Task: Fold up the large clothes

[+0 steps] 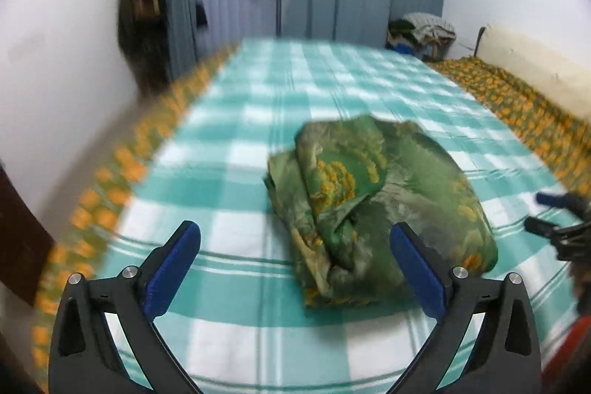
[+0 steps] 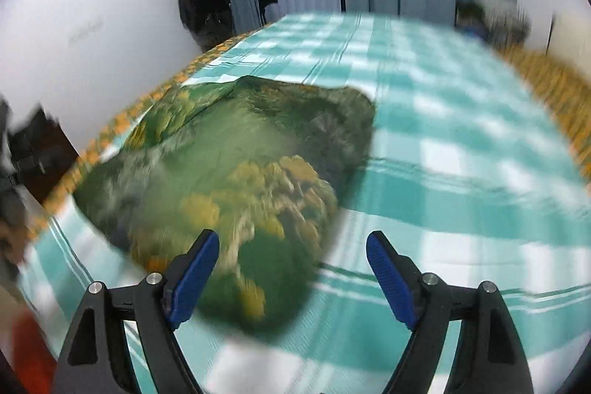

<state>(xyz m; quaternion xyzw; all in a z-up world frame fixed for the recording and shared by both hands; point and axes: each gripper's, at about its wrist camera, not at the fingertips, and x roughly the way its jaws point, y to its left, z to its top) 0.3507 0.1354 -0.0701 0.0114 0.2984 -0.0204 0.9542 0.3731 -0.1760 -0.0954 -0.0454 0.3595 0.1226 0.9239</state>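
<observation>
green cloth bundle (image 1: 373, 205) lies bunched on the checked bedsheet (image 1: 229, 150), ahead of both grippers.
left gripper (image 1: 295, 264) has it ahead-right; right gripper (image 2: 291, 268), seemingly nearer, ahead-left; both jaws spread, holding nothing.

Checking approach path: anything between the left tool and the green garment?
Nothing. In the left wrist view, only bare checked sheet separates the open left tool from the bundled green garment.

Bright indoor light, motion blur, fisheye-warped edges.
</observation>
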